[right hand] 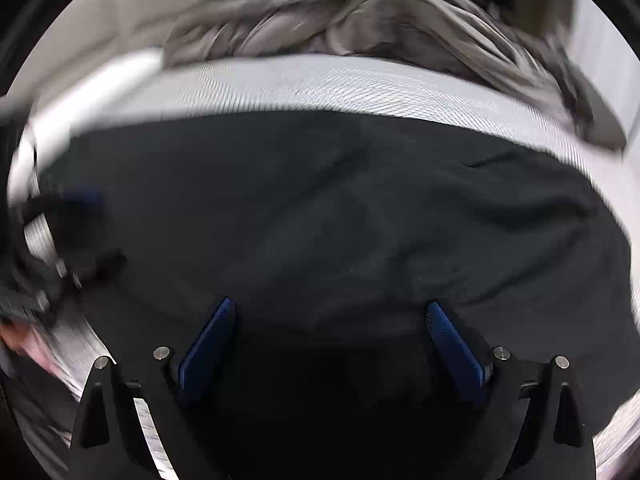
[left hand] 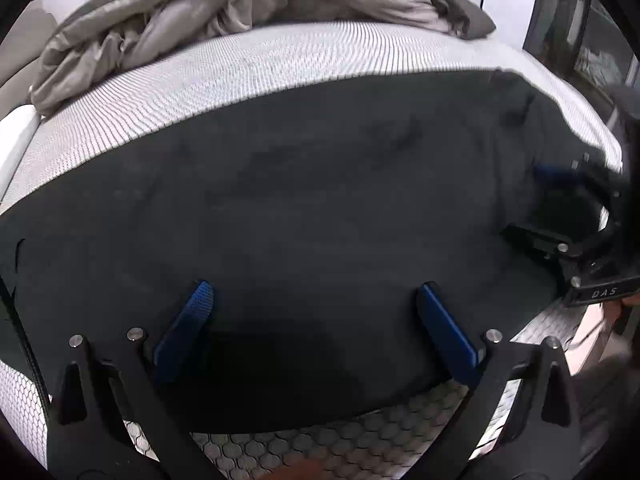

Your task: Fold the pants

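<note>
The dark pants (left hand: 304, 208) are lying spread flat across the patterned mattress (left hand: 248, 60), below a rumpled grey blanket (left hand: 224, 4). The left gripper (left hand: 316, 300) and right gripper (right hand: 332, 316) are hovering over the cloth, fingers spread wide and holding nothing. Risk: fingers closing on one layer only, or snagging the mattress cover, skewing the fold.

right wrist view motion-blurred, left gripper (right hand: 76, 232) just a smear at left edge; pants (left hand: 300, 200) cut off lower left; hand (left hand: 626, 308) barely visible far right.
</note>
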